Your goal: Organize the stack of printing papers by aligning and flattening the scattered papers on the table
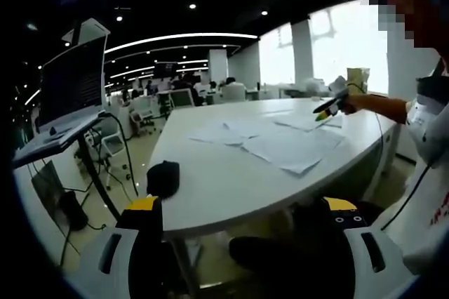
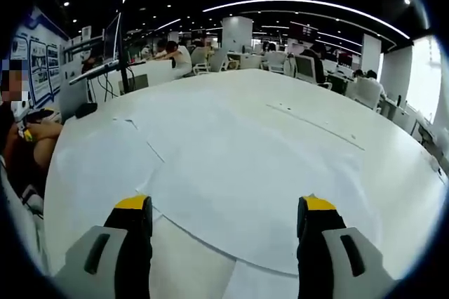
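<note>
- Left gripper view: your left claw [image 1: 242, 216] hangs off the near edge of the white desk [image 1: 210, 187], jaws spread wide with nothing between them, yellow tips level with the desk's rim.
- You can see the papers [image 1: 280, 141] scattered across the far half of the desk, overlapping loosely; the spread runs long from the middle of the desk out toward the right edge, corners pointing every which way.
- Your right claw [image 1: 326, 108] reaches in from the right and sits over the far end of that spread; I cannot tell from here whether it touches a sheet.
- A small black object [image 1: 163, 176] lies on the desk's near left corner, well apart from the sheets.
- A laptop stand [image 1: 59, 130] rises to the left of the desk, office chairs [image 1: 112, 148] beyond it.
- Right gripper view: your right claw [image 2: 224, 218] is open too, jaws parted and empty, low over the papers [image 2: 231, 165], whose overlapping edges slant across the desk [image 2: 393, 165].
- Chairs [image 2: 305, 67] and seated people [image 2: 172, 50] line the far side.
</note>
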Demonstrator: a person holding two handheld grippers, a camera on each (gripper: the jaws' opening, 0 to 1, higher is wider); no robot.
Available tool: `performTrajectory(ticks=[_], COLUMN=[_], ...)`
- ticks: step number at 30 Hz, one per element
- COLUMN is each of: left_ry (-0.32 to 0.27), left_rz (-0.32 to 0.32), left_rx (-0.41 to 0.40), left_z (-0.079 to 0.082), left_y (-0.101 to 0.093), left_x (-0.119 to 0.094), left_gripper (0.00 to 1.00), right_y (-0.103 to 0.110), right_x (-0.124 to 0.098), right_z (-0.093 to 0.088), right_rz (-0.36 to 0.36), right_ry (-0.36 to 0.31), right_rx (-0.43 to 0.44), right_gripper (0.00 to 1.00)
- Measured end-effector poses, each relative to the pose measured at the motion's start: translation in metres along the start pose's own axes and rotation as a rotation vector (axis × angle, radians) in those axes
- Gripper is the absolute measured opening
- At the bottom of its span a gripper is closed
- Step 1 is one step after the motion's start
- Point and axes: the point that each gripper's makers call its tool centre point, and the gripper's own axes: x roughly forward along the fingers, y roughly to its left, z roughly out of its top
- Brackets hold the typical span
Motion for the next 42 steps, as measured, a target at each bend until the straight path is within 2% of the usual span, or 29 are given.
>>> performTrajectory(ticks=[11, 31, 42], left_ry=[0.000, -0.012, -0.009], left_rz=[0.006, 0.060, 0.064], left_rx=[0.001, -0.002, -0.008], left_z=[0.000, 0.001, -0.002], left_y=[0.000, 0.008, 0.011], left_x=[-0.002, -0.020, -0.020], left_gripper=[0.95, 0.94, 0.94], right_y=[0.002, 0.013, 0.011], right_x=[0.005, 0.025, 0.030], right_z=[-0.002, -0.009, -0.021], right_rz=[0.011, 0.048, 0.042], right_ry=[0.006, 0.042, 0.075], right_rx=[0.001, -0.001, 0.010], right_gripper=[0.80, 0.80, 0.80])
